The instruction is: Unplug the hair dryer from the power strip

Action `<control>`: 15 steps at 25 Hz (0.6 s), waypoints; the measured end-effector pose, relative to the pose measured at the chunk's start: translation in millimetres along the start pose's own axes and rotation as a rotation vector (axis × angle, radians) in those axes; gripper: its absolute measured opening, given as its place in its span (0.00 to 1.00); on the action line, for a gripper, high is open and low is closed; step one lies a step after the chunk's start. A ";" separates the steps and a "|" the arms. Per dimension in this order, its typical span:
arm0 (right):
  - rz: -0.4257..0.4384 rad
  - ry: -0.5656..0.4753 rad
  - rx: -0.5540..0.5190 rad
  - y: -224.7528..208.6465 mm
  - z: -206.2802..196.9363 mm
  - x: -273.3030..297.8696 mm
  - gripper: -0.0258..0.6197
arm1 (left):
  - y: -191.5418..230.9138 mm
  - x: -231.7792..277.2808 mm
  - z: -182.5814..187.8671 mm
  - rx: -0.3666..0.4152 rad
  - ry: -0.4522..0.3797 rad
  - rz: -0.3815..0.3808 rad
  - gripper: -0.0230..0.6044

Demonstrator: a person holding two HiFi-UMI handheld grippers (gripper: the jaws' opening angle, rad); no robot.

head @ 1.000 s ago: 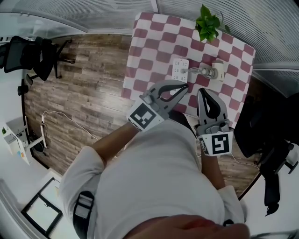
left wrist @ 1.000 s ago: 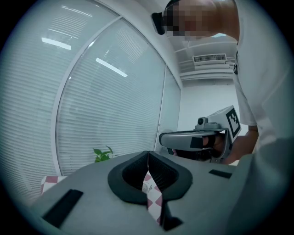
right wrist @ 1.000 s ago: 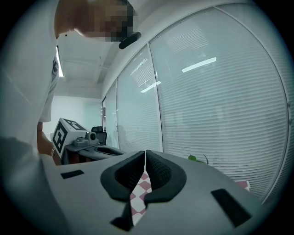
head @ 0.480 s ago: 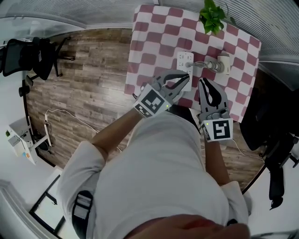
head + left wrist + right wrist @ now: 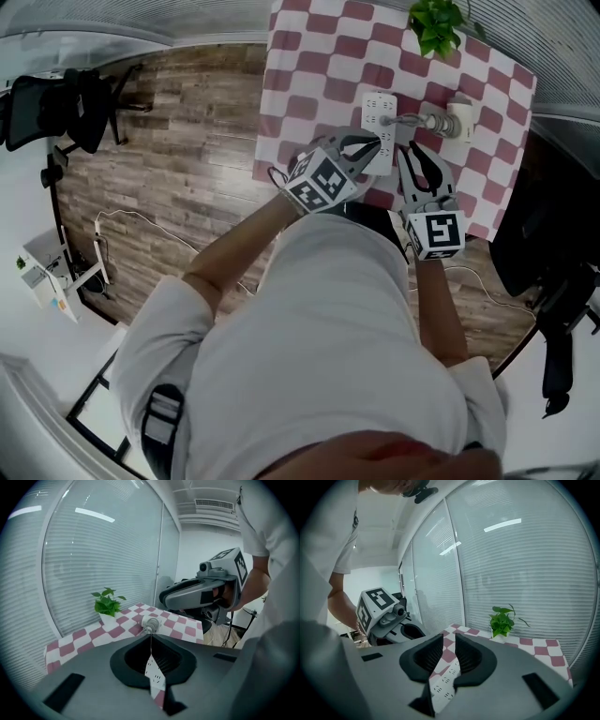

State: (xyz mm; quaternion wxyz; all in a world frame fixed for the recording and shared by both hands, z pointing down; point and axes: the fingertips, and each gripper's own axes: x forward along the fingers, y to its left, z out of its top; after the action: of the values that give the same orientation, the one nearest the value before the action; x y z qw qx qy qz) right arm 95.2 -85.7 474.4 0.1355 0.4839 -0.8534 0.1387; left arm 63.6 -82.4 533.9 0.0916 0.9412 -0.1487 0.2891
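Head cam: high above, steeply down | jaw cams: close, along my jaws toward window (image 5: pixel 525 564) | shared ahead: power strip (image 5: pixel 378 117), potted plant (image 5: pixel 439 23)

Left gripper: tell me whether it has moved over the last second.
Yes. In the head view the left gripper has moved toward the power strip and now overlaps the strip's near end.

No legible text, label, brand or number in any view; only black-and-white square coded markers (image 5: pixel 323 181).
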 end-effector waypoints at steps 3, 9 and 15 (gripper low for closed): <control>-0.001 0.041 0.001 -4.6 -21.2 10.0 0.19 | 3.7 12.7 -17.3 -0.001 0.048 -0.006 0.09; -0.009 0.121 0.019 -15.2 -67.7 30.4 0.21 | 10.3 37.1 -46.8 0.022 0.138 -0.017 0.09; -0.010 0.158 0.047 -19.3 -92.8 50.5 0.22 | 16.2 58.6 -75.9 0.043 0.233 -0.034 0.09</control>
State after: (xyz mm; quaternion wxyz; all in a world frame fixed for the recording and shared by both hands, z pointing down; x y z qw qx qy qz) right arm 95.9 -100.9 580.7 0.1918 0.4785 -0.8342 0.1958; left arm 65.2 -91.3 630.7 0.0931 0.9054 -0.1147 0.3981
